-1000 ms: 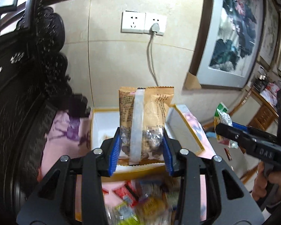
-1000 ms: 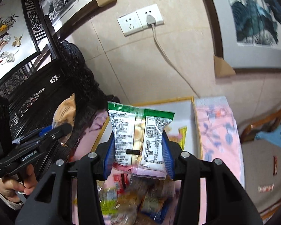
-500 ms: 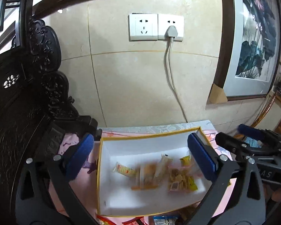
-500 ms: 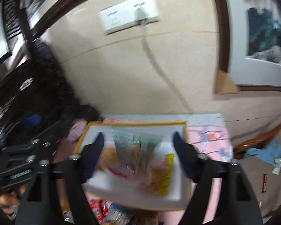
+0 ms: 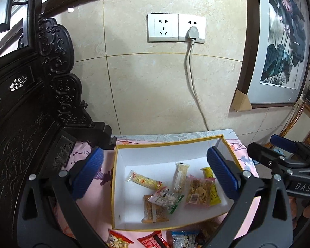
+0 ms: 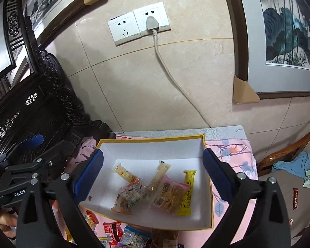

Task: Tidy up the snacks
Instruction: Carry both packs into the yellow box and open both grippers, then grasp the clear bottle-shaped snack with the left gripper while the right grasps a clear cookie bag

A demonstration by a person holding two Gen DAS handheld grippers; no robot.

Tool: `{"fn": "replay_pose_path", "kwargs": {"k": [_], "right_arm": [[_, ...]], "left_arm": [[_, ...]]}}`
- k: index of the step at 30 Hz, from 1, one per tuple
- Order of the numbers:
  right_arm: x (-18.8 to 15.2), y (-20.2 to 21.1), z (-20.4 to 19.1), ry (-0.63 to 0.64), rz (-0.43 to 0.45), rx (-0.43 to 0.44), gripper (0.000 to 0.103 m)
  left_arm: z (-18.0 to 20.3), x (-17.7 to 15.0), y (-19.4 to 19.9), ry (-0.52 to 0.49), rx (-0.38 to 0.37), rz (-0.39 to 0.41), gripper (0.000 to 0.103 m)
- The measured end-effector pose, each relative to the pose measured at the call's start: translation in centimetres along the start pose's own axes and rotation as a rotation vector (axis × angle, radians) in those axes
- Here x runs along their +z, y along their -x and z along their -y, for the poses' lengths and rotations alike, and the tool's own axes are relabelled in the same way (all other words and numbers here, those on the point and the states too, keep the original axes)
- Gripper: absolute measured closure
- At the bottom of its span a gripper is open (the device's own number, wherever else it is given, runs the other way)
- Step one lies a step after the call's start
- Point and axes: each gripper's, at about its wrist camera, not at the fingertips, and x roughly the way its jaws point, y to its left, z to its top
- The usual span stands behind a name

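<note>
A white box with a yellow rim [image 5: 167, 142] [image 6: 150, 139] sits on a pink flowered cloth. In it lie an orange-brown packet [image 5: 155, 210] [image 6: 121, 203] and, partly on top of it, a clear green-edged packet [image 5: 167, 199] [image 6: 132, 193]. Beside them are a pink cracker packet [image 5: 198, 190], a yellow packet [image 6: 188, 192] and two pale bars [image 5: 143, 180] [image 5: 180, 175]. My left gripper [image 5: 155, 171] hangs open above the box, holding nothing. My right gripper [image 6: 153, 174] is above the box too, jaws still opening, nothing between them.
Several loose snack packets [image 5: 155, 239] [image 6: 124, 233] lie in front of the box. Dark carved wooden furniture [image 5: 31, 124] stands close on the left. Behind are a tiled wall, a socket with a cord [image 5: 193, 33] and a framed painting [image 5: 279, 51]. A wooden chair [image 6: 289, 153] is at right.
Both grippers opened and let go: the orange-brown packet left the left one, the green-edged packet left the right one. Both packets now lie in the box. Both grippers moved forward over it.
</note>
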Motion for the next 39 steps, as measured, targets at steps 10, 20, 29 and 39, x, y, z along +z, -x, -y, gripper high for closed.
{"fn": "replay_pose_path", "kwargs": {"k": [10,20,29,39], "right_arm": [[-8.5,2.2,1.9,-0.060,-0.135,0.000,0.005],[-21.3,2.2,0.7,-0.148,-0.448,0.067,0.005],[-23.3,0.0,-4.4,-0.033,-0.577,0.170,0.005],[-25.7,-4.0,-8.5,0.181,-0.634,0.127,0.041]], "left_arm": [[-2.6,-7.0,3.3,0.085,0.032,-0.088,0.002],[-8.2,-18.3,6.6,0.214,0.145,-0.266,0.002],[-11.4,-22.2,9.6,0.291,0.219,-0.294,0.002],[-12.4,-22.8,10.5,0.305,0.242,-0.289,0.002]]}}
